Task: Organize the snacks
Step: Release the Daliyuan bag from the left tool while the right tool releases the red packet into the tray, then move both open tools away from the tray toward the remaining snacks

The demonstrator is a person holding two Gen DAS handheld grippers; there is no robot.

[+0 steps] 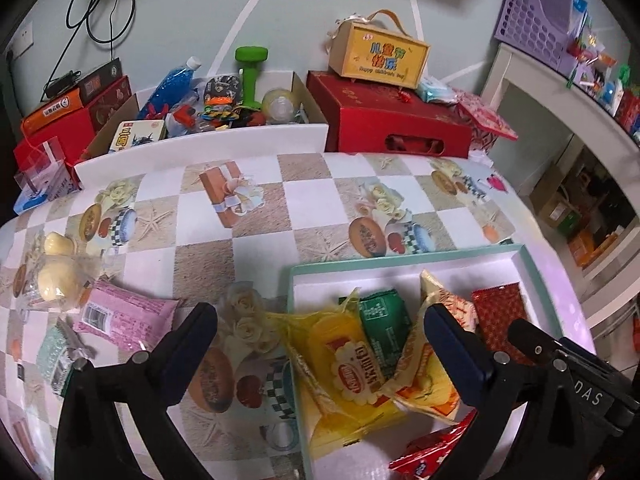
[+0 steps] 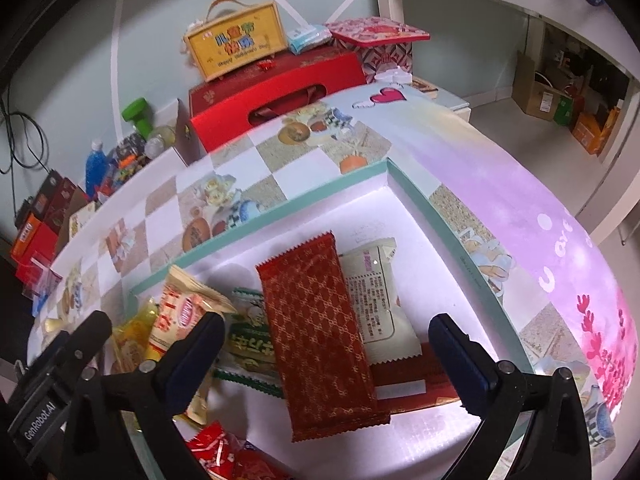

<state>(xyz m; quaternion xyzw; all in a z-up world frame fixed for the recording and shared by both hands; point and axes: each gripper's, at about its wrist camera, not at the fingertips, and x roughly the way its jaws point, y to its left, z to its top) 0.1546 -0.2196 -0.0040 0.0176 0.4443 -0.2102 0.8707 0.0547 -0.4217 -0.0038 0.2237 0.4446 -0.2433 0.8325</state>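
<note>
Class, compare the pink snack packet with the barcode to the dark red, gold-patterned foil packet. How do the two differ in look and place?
The pink snack packet lies on the checked tablecloth, outside the teal-rimmed white box; the dark red gold-patterned packet lies inside the box, on other snacks. The pink one is pale with a printed barcode; the red one bears a repeating gold lattice. The pink looks shorter, the red long and narrow. Both are sealed and flat, and neither is gripped.

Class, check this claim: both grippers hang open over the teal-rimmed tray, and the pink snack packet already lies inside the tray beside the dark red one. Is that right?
Not quite. The pink snack packet lies outside the teal-rimmed tray, on the tablecloth to its left, as the left wrist view shows. The left gripper and right gripper do hang open over the tray, and the dark red packet lies inside.
</note>
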